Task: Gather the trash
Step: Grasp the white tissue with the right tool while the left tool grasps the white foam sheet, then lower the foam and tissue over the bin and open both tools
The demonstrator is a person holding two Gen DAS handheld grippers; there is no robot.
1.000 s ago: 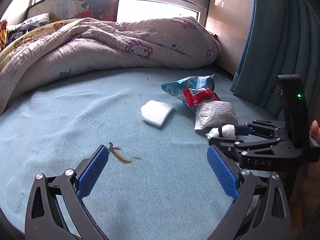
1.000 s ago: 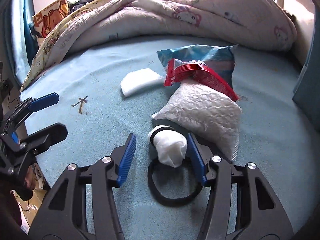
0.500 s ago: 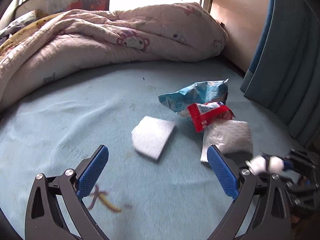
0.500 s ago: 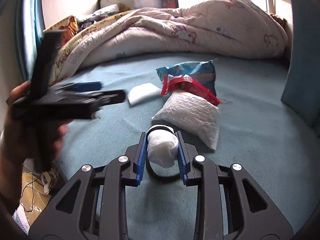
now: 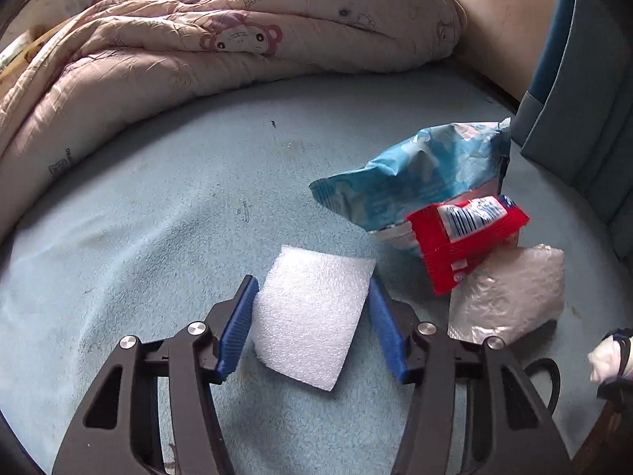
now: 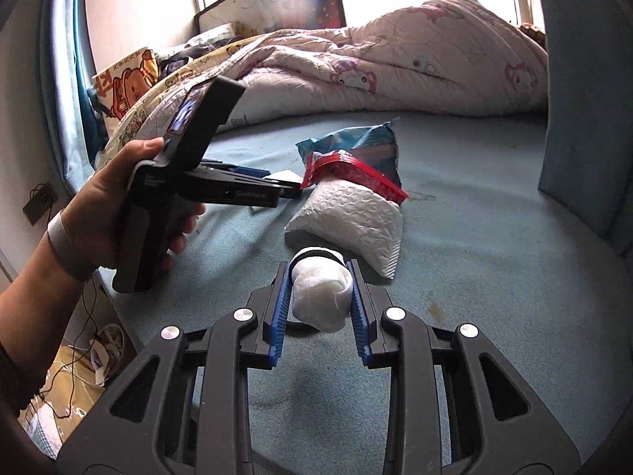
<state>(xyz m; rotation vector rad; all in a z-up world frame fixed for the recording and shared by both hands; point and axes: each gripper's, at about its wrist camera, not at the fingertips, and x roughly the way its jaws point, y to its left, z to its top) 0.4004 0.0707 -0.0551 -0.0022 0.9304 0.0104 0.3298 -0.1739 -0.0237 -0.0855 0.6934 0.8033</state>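
We are working over a bed covered with a light blue sheet [image 5: 158, 206], with a rumpled pink quilt [image 5: 221, 47] piled along its far side. Our left gripper [image 5: 312, 316] is straddling a white foam square [image 5: 312, 312] that is lying flat on the sheet. Its jaws have just been closing around the square. The left blue pad is touching the square's edge, while the right pad is sitting right beside the other edge, and we cannot tell whether it is pressing yet.

Just beside the foam square a small heap of trash is lying: a blue snack bag [image 5: 415, 174] farthest back, a red wrapper [image 5: 467, 237] resting on top of it, and a white bubble pouch [image 5: 510, 297] nearest to us, partly under the red wrapper.

Our right gripper [image 6: 320, 297] is squeezing a white wad of tissue [image 6: 322, 297] between its narrow-set blue pads, with both pads pressing into its sides. A black band [image 6: 312, 255] is wrapping the wad's far end. The wad is sitting just in front of the bubble pouch [image 6: 352, 217].

In the right wrist view our left hand [image 6: 118, 206] is gripping the handle of the other gripper, which is reaching toward the heap. A blue curtain [image 6: 585, 118] is hanging at the right edge of the bed.
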